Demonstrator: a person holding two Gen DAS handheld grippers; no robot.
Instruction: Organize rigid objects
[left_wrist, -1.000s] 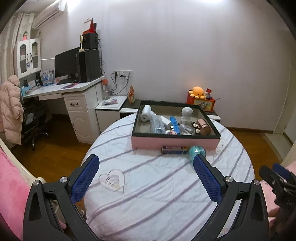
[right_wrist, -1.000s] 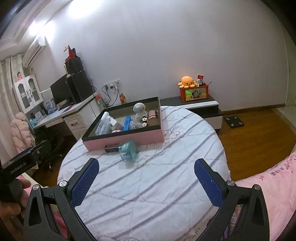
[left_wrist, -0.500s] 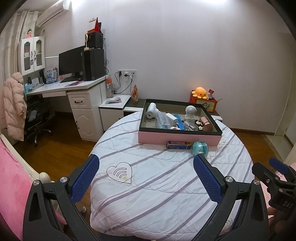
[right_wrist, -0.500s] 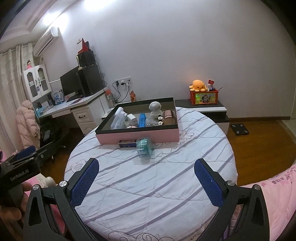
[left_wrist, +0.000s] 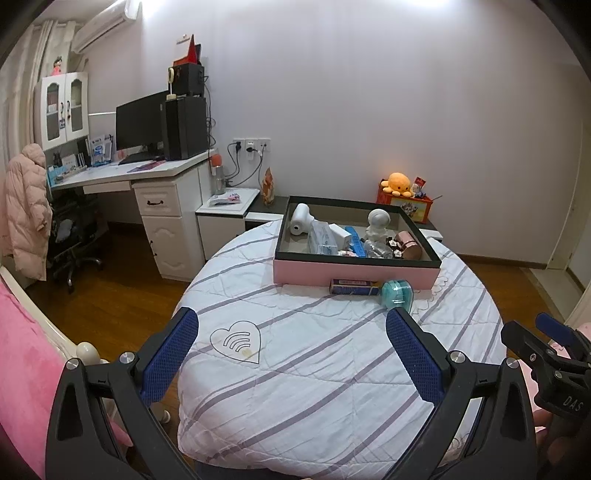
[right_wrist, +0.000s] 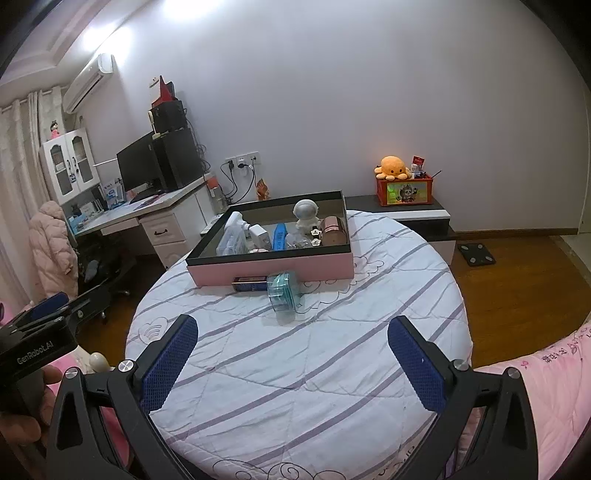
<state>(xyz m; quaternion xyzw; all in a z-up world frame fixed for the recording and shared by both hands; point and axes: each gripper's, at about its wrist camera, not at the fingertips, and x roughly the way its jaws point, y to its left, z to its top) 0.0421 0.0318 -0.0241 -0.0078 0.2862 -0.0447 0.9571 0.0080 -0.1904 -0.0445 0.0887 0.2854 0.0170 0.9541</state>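
Still well short of the teal container (right_wrist: 282, 294), we held both grippers spread empty, judging the right gripper (right_wrist: 291, 365) best approached it squarely, straddling its sides.

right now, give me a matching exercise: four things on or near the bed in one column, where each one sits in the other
Things:
1. astronaut figure
2. teal case
3. octopus plush
4. dark flat box

Places:
A. on the red crate
B. inside the tray
C. on the quilt, against the tray's pink front
D. on the quilt, nearest the tools

Pairs: 1-B, 2-D, 3-A, 4-C
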